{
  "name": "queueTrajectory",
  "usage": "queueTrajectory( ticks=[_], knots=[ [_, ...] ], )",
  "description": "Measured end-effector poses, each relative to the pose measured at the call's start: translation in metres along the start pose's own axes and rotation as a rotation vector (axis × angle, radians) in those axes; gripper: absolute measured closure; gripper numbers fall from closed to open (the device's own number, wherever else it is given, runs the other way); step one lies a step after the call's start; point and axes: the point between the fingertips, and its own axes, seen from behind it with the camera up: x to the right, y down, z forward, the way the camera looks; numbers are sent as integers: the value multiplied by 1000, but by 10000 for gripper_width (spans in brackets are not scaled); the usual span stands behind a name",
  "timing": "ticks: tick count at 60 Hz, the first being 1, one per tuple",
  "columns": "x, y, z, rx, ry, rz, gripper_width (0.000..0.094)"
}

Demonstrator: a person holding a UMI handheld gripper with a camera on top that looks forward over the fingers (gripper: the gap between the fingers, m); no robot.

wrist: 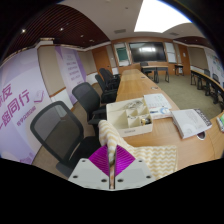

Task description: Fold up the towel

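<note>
A cream towel with a wavy zigzag pattern (pixel 150 158) lies on the wooden table (pixel 135 85) just ahead of my fingers and to their right. My gripper (pixel 111 160) is shut on a raised fold of this towel: a thin strip of it (pixel 110 130) stands up between the two magenta pads (pixel 100 160) and rises above them. The pads press together on the cloth with no gap. The rest of the towel spreads flat toward the right.
A white compartment box (pixel 130 118) stands just beyond the towel. An open book or papers (pixel 190 122) lie to the right. Black office chairs (pixel 55 130) line the table's left side. The long table runs back toward a screen (pixel 147 50).
</note>
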Motion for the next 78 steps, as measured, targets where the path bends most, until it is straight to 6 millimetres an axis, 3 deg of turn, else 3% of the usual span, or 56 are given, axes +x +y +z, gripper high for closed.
queueTrajectory(
  ticks=[4,7,14,19,24,26,30,41,55,70,78],
  knots=[
    [38,-12,-7,25,48,24,896],
    [78,-6,-6,17,103,31,896],
    [168,40,-1,-80,218,50,838],
    [207,61,0,-123,257,32,625],
    [243,61,-8,-120,316,-27,333],
    [248,60,-21,-109,318,-37,225],
    [250,56,-39,-91,307,-38,69],
    [228,48,-99,-96,290,-114,82],
    [160,46,-198,-57,291,-165,80],
    [96,80,-318,-30,305,-153,82],
    [76,96,-362,-27,302,-162,81]
  ],
)
